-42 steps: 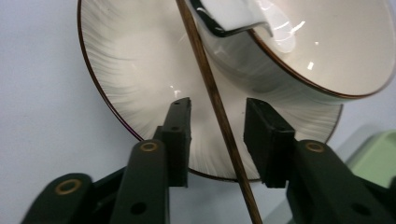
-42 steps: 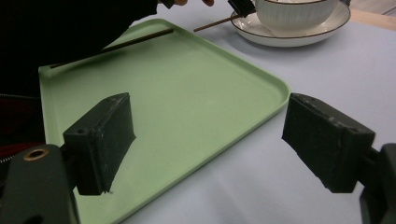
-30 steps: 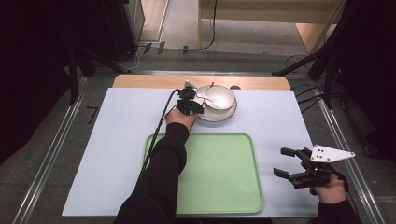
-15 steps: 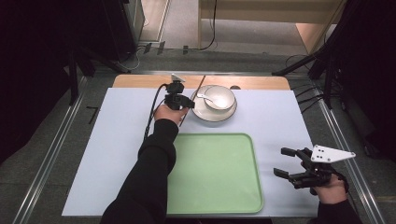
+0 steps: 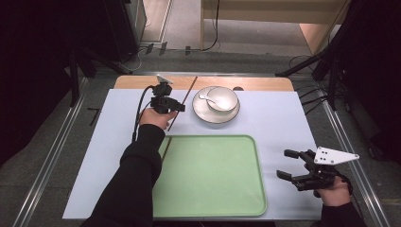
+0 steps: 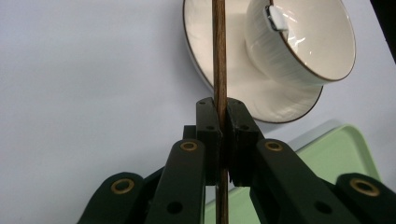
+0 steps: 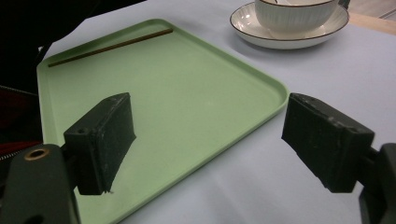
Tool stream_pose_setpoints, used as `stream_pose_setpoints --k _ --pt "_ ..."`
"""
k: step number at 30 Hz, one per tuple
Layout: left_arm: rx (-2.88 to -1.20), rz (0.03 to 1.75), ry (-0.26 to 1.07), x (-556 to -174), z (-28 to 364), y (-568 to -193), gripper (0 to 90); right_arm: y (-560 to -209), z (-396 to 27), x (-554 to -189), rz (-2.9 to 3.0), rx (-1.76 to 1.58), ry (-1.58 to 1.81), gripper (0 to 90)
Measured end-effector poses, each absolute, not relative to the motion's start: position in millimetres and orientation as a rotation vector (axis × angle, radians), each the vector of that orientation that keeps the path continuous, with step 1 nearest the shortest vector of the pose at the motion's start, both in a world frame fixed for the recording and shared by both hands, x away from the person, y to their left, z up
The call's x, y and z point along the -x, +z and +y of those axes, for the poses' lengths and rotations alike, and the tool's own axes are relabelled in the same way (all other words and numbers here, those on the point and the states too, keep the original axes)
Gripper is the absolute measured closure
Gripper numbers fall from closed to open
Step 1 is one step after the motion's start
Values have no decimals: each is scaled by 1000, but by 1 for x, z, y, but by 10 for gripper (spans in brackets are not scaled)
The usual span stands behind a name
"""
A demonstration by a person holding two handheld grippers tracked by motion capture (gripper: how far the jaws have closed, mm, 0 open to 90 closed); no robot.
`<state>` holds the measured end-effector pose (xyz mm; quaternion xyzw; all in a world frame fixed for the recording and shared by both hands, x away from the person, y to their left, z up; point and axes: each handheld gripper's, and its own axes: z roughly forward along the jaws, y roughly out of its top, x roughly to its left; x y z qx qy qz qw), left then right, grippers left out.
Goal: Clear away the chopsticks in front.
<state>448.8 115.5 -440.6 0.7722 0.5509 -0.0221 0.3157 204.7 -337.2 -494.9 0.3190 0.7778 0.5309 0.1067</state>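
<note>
The left gripper [image 5: 166, 105] is pinching a thin brown chopstick [image 6: 219, 56] between jaws drawn fully together, holding it above the pale blue table cover [image 5: 85, 156] just left of the saucer [image 5: 203, 112] and the bowl [image 5: 221, 98] that is sitting on it with a white spoon [image 5: 206, 97] inside; in the high view the stick is slanting from the wooden strip at the far edge down toward the green tray [image 5: 213, 189]; a second chopstick [image 7: 109, 46] is already lying in the tray along one side. The grip is looking thin, since the jaws are catching the stick on a narrow line partway along its length, so it is probably liable to pivot or slide out if the hand is turning quickly; a swinging end is also passing close to the saucer's rim and could be knocking it or tipping the bowl; if released high, the stick could be rolling off the tray lip or landing crossed over its mate. The right gripper [image 5: 295, 166] is hovering wide open and empty just right of the tray, well apart from the dishes, so it is posing little risk unless it is drifting over the tray edge.
</note>
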Motion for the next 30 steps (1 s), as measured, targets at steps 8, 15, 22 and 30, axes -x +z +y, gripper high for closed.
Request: stream_pose_setpoints --k 8,15,22,30 --pt "-2039 1451 -59 -425 132 -442 861 -496 -338 -205 2284 -937 1566 172" --pt "-1999 1466 -58 -404 151 -439 861 -496 -338 -205 2281 -948 1567 172" --pt "-1980 1464 -51 -382 166 -434 861 -496 -338 -205 2274 -953 1563 172" --pt "-1976 1475 -47 -356 179 -442 861 -495 -338 -204 2270 -951 1564 172"
